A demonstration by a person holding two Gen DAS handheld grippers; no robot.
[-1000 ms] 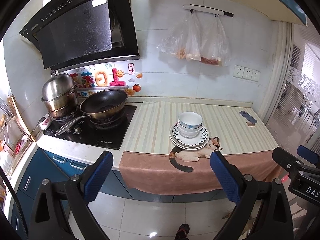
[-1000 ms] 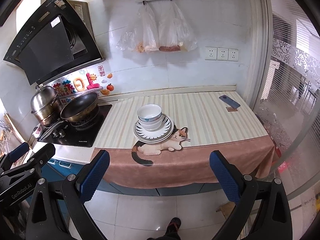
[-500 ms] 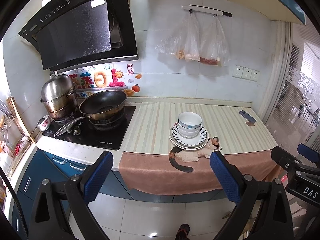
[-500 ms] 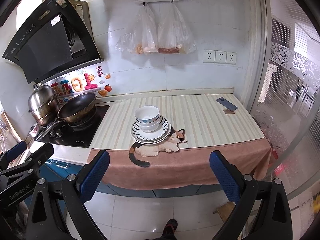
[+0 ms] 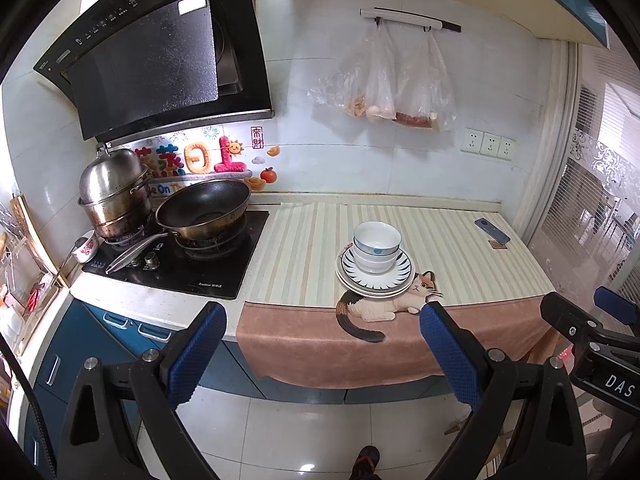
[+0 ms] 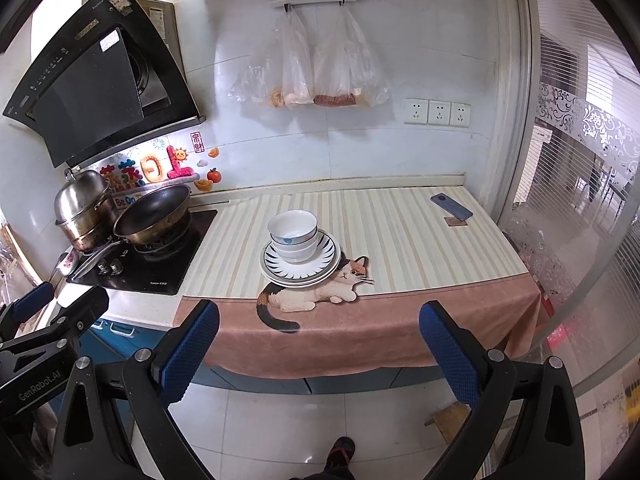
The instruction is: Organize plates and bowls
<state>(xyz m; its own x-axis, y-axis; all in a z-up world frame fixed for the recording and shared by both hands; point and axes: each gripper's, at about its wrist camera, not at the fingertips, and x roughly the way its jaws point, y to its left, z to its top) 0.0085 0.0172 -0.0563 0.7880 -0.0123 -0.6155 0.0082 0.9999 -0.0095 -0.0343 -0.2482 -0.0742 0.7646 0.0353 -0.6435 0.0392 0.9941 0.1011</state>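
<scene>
White bowls with blue trim (image 5: 376, 245) (image 6: 293, 236) are nested on a stack of striped-rim plates (image 5: 394, 278) (image 6: 324, 264) on the striped counter cloth, just behind a printed cat. My left gripper (image 5: 320, 344) is open, held off the counter over the floor, well short of the stack. My right gripper (image 6: 319, 340) is open too, at a similar distance in front of the counter edge. Nothing sits between either pair of blue pads. Each gripper shows at the edge of the other's view.
A wok (image 5: 204, 212) and a steel steamer pot (image 5: 114, 196) sit on the black hob (image 5: 192, 268) at left. A phone (image 5: 492, 231) lies at the counter's back right. Plastic bags (image 5: 384, 80) hang on the wall. A foot (image 5: 366, 464) stands on the tiled floor.
Both grippers have drawn back slightly from the counter. The bowls and plates have not moved, and both grippers stay open.
</scene>
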